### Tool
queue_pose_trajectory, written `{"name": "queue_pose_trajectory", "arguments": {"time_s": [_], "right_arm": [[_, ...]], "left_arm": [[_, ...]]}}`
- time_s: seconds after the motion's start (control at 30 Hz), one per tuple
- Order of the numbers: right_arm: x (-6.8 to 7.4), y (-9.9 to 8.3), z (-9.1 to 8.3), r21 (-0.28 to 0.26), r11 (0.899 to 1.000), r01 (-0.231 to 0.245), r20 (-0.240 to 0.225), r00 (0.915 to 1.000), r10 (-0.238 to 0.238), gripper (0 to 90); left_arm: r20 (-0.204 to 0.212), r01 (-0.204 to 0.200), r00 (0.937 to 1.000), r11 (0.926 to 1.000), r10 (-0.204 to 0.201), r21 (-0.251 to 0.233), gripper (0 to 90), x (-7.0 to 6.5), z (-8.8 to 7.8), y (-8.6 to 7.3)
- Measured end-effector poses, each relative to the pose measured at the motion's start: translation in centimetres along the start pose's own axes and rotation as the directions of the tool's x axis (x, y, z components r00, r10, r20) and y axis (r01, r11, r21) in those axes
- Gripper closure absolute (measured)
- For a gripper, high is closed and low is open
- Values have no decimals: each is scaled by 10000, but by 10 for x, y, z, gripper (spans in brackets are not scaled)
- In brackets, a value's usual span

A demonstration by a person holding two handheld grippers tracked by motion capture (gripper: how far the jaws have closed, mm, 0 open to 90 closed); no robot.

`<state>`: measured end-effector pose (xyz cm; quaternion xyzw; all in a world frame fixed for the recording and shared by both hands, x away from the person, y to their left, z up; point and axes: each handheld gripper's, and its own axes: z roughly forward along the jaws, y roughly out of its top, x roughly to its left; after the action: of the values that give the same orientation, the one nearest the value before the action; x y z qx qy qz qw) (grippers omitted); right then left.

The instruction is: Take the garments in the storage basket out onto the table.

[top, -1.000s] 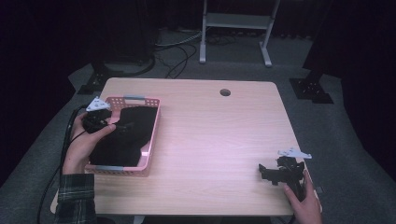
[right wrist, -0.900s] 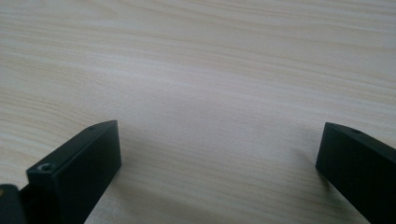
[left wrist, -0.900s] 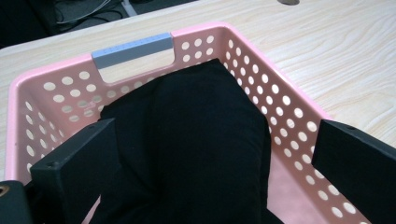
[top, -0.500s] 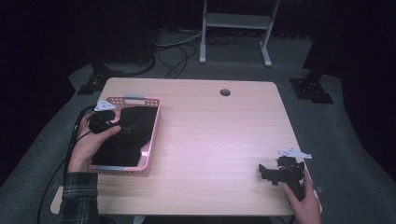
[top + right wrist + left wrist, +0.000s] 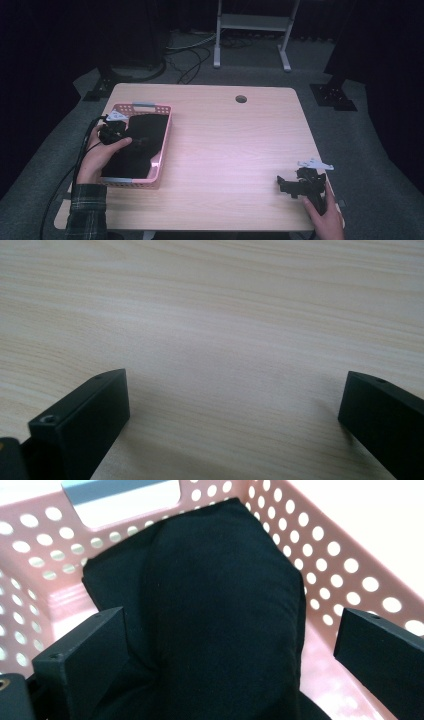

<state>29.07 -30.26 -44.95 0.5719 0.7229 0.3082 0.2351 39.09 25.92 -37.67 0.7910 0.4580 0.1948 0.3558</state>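
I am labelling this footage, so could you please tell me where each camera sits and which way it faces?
High view: above the person's side, facing forward and down on the pale wooden table; forearms, left gripper, right gripper.
Left gripper view: between open jaws, into the pink perforated plastic basket holding black folded cloth.
Right gripper view: open jaws over bare tabletop.
Shared: high and left views show basket and cloth.

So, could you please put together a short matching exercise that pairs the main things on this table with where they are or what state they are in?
Things:
1. black folded cloth
2. pink perforated plastic basket
3. left gripper
4. right gripper

Places or states:
A. open above bare wood near the table's front right corner
B. stands at the left side of the light wooden table
C. lies inside the basket
D. open, jaws on either side of the cloth

Pairs: 1-C, 2-B, 3-D, 4-A
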Motion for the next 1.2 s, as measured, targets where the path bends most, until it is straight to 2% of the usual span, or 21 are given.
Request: {"name": "queue_pose_trajectory", "arguments": {"time_s": [0.17,0.37,0.57,0.87,1.2], "right_arm": [[0,0,0,3,10000,-5,0,10000,5,0],[0,0,0,0,10000,0,-1,10000,0,0],[0,0,0,2,10000,-5,-2,10000,5,0],[0,0,0,3,10000,-6,-1,10000,6,0],[0,0,0,1,10000,-2,0,10000,2,0]], "left_arm": [[-41,58,10000,9990,-56,434,3,2,9,-5],[47,232,9997,9973,-236,696,3,3,17,-10],[7,196,9998,9937,-198,1101,3,2,26,-14],[-36,232,9997,9899,-229,1400,3,2,34,-17],[-239,85,9997,9852,-45,1712,3,0,40,-19]]}}
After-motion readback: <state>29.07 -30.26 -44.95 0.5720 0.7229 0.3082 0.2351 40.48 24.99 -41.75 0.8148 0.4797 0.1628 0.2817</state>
